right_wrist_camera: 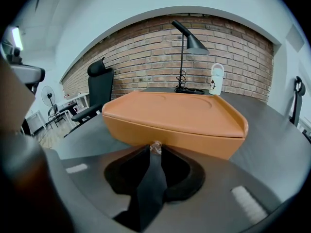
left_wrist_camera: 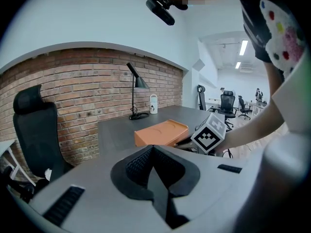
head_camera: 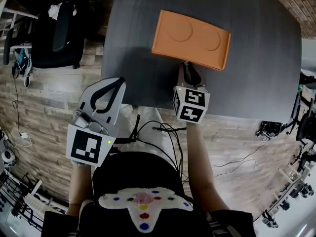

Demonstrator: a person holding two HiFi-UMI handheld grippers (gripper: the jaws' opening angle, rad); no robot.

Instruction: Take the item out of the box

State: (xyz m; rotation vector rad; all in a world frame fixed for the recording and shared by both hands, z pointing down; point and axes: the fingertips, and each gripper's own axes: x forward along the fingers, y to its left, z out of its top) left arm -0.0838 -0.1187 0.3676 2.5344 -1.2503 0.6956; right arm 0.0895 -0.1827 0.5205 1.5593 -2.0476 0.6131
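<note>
Okay, right tongs (right_wrist_camera: 155, 147): tips drawn together on a small shiny tab (right_wrist_camera: 155, 146) at the middle of the orange box's (right_wrist_camera: 175, 113) near wall. The tongs point down and forward, nose right up against that wall. Can't tell what the tab is beyond small and glossy.

Left tongs (left_wrist_camera: 153, 150): tips together, nothing between them. They are held at the counter's (head_camera: 138, 58) near-left edge, well apart from the box and aimed roughly toward it. The right tongs' marker cube shows in the left gripper view just beside the box.

The box sits flat on the dark counter, about mid-width, with the long side facing the person. The lid is on and seated, with two shallow round recesses in its top. The contents are hidden, so the item inside cannot be seen.

Further out: a black desk lamp (right_wrist_camera: 187, 42) and a white bottle (right_wrist_camera: 216, 79) stand near each other at the counter's far edge, against a brick wall (right_wrist_camera: 141, 47). A black office chair (head_camera: 59, 28) stands on the wood floor (head_camera: 49, 102) off the counter's left side.
</note>
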